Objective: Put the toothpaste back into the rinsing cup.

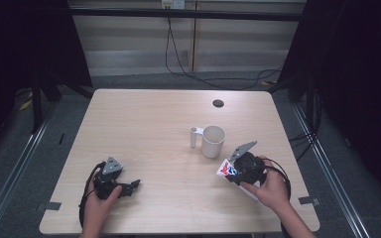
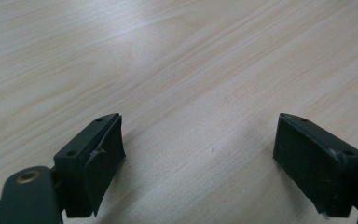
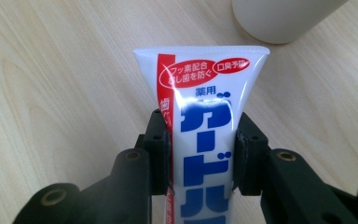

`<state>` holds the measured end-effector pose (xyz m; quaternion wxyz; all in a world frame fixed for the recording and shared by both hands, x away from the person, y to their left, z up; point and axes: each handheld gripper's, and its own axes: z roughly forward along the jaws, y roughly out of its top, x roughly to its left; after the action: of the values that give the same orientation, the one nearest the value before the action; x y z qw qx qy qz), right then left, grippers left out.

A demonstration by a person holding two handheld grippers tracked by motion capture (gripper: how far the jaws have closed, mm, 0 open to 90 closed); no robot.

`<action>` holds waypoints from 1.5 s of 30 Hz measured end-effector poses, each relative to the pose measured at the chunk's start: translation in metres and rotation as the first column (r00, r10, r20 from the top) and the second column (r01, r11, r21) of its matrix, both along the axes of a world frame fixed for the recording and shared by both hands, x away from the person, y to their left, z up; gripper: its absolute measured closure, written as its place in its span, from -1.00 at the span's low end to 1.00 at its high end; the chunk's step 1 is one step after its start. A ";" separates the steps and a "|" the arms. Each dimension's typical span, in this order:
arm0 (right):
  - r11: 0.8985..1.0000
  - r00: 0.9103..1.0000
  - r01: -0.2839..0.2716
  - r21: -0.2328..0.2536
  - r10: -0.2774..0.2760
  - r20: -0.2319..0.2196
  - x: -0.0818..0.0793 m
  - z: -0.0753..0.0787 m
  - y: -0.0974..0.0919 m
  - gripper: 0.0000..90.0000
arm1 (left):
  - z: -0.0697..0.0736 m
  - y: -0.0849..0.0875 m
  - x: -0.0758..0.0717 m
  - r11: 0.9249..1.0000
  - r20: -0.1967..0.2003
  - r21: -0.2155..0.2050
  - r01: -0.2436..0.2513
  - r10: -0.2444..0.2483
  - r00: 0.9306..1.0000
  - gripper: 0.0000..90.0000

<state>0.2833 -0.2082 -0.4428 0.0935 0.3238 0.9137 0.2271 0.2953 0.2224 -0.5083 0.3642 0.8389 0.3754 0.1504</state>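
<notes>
Black hand-held gripper (image 1: 134,185), grey 3-cornered plate (image 1: 112,165).

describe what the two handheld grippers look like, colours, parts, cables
Both the left gripper and the right gripper are black, each topped by a grey three-cornered plate and trailing a black cable. Up close, the blocky jaws ride on dark arms with brass-coloured pivot holes. The forearms show no sleeves.
</notes>
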 end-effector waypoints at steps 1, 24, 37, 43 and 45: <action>1.000 1.000 0.003 0.017 -0.003 0.011 -0.002 0.002 -0.003 0.44 | 0.000 0.000 0.000 1.000 -0.001 -0.001 -0.001 0.001 1.000 -0.65; 0.965 0.990 0.077 0.252 -0.103 0.093 -0.002 0.030 -0.030 0.45 | 0.000 0.000 0.000 1.000 0.005 0.014 0.000 0.000 1.000 -0.65; 0.943 0.981 0.085 0.321 -0.135 0.136 0.003 0.040 -0.034 0.45 | 0.000 0.000 0.000 1.000 0.005 0.013 0.000 0.000 1.000 -0.65; 0.929 0.976 0.093 0.359 -0.157 0.154 0.004 0.046 -0.036 0.45 | 0.000 0.000 0.000 1.000 0.005 0.014 0.000 0.000 1.000 -0.65; 0.927 0.975 0.088 0.365 -0.155 0.158 0.005 0.047 -0.036 0.45 | 0.000 0.000 0.000 1.000 0.005 0.013 0.000 0.000 1.000 -0.65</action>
<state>0.2883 -0.2440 -0.3955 0.1315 0.3693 0.8230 0.4111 0.2951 0.2222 -0.5080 0.3594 0.8410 0.3737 0.1549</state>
